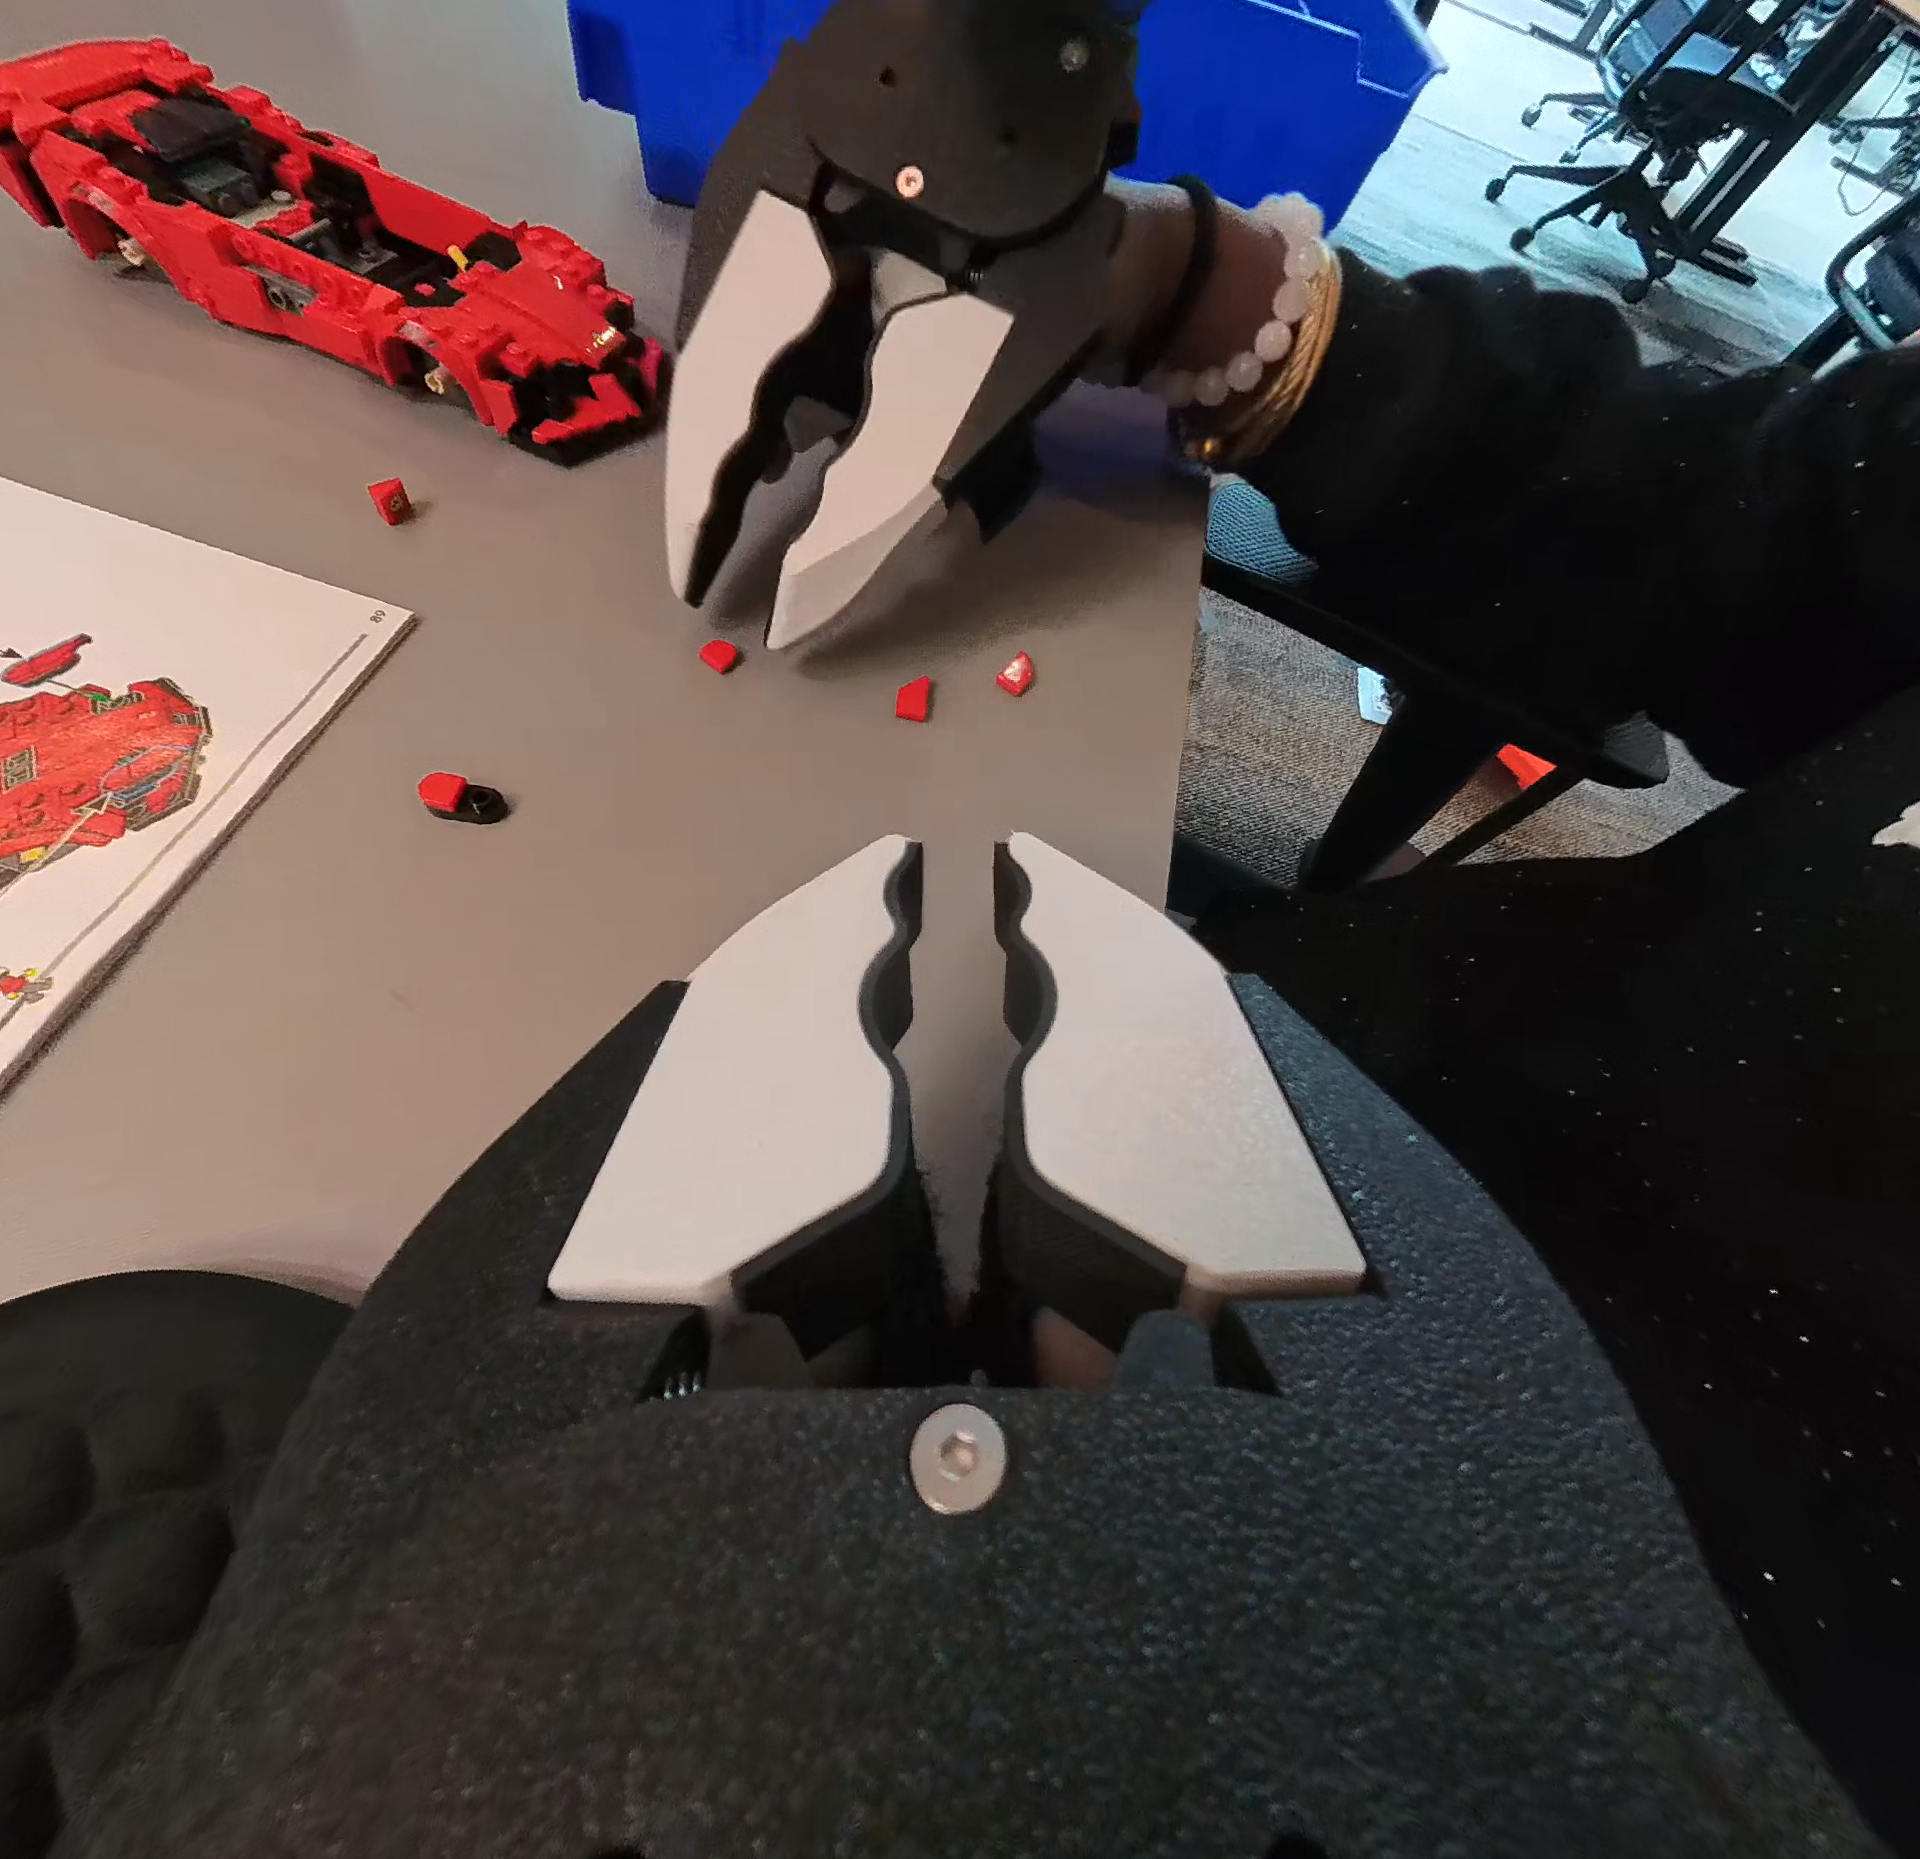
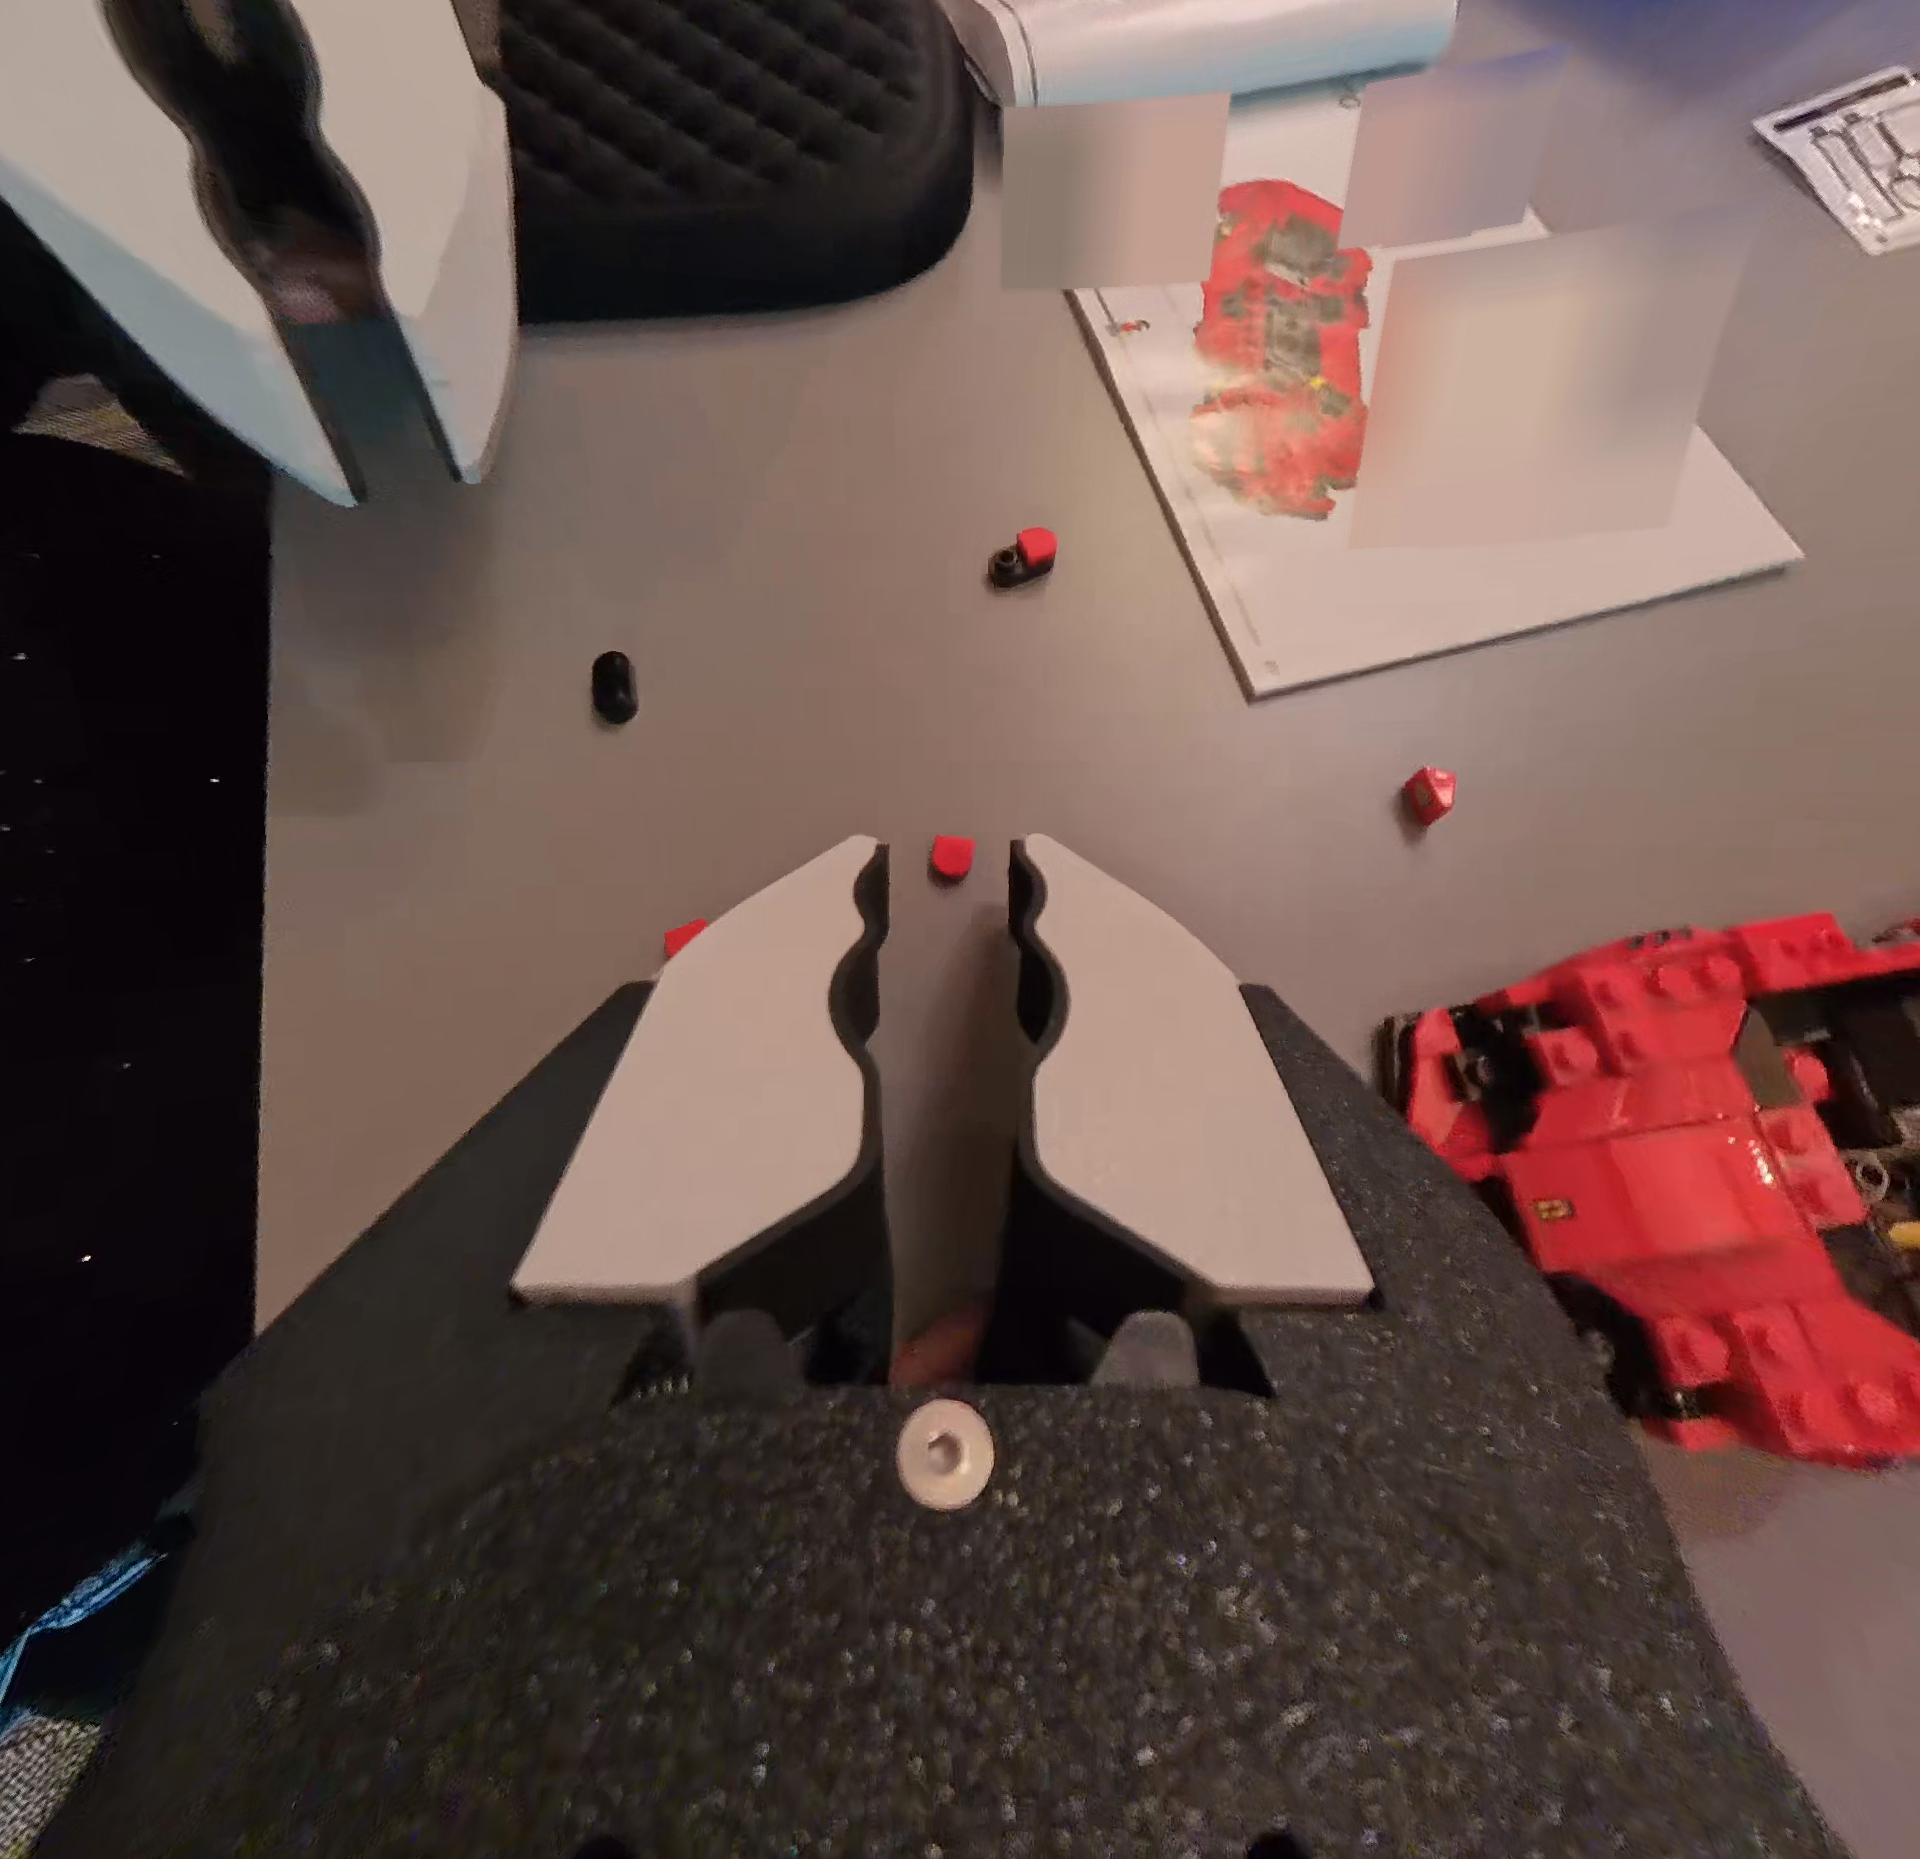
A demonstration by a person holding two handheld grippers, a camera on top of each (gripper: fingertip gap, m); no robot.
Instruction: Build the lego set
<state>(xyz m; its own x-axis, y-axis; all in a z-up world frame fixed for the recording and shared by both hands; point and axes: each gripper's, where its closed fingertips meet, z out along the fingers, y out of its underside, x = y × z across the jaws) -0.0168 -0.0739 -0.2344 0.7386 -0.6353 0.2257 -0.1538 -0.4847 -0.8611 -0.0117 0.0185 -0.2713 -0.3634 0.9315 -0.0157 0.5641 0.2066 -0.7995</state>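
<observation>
Here both grippers gape empty near a blue bin, its contents hidden.

— Where do we have our left gripper?

— Low in the middle of the left wrist view, pointing up the frame. Its jaws stand a narrow gap apart with nothing between them.

— And our right gripper?

— In that same view it hangs top centre, tips angled downward, jaws parted and empty. Our right hand grips it from the right side of the frame, the wrist wearing bead bracelets and a dark sleeve. In its own view the right gripper sits bottom centre, jaws apart.
</observation>
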